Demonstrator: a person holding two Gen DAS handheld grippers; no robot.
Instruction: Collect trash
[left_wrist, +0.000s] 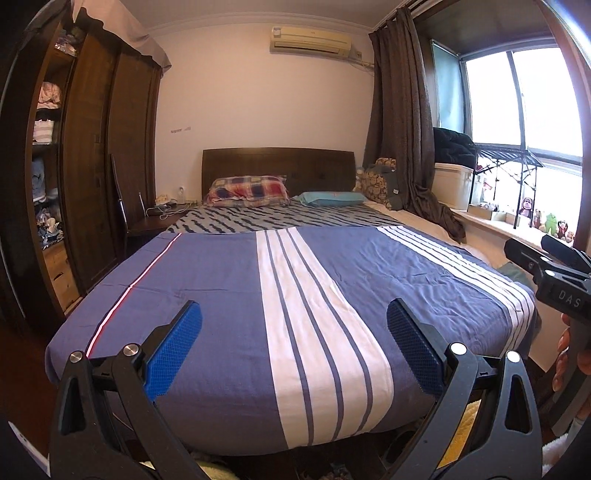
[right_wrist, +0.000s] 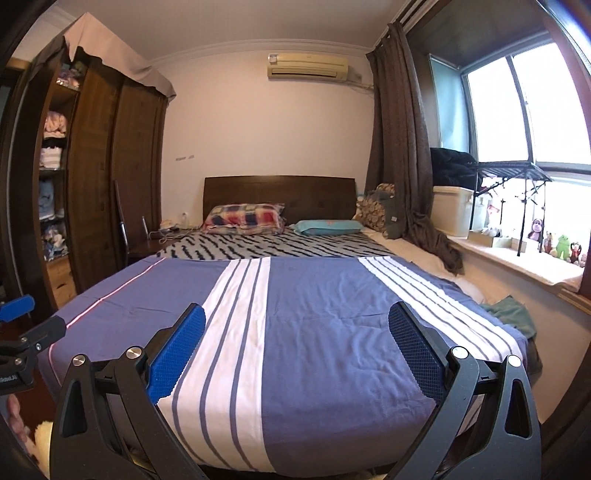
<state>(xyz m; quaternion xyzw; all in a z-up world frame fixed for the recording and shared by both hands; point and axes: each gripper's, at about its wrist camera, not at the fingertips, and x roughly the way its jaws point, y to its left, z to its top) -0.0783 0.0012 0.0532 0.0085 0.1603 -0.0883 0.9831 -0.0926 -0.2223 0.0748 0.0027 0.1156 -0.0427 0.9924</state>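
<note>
left gripper (left_wrist: 293, 325): black two-finger tool with blue textured pads, jaws spread wide, nothing between them, lower centre of left wrist view
right gripper (right_wrist: 295, 326): same build, jaws released and bare, lower centre of right wrist view
bed (right_wrist: 314, 332): blue cover with white stripes filled mid frame, plaid pillow (right_wrist: 243, 218) and teal pillow (right_wrist: 327, 226) at wooden headboard (right_wrist: 279, 192)
trash: none identifiable on the cover; crumpled green cloth (right_wrist: 513, 315) at right bed edge, cannot tell if it counted
risk: both views were aimed at the bed with no target picked, so bedding or cloth could get grabbed as trash; litter low by the bed foot could be missed, blurred there
writing: "DAS" on the other tool's body at right edge of left wrist view; air conditioner (left_wrist: 310, 40) label too small to read
</note>
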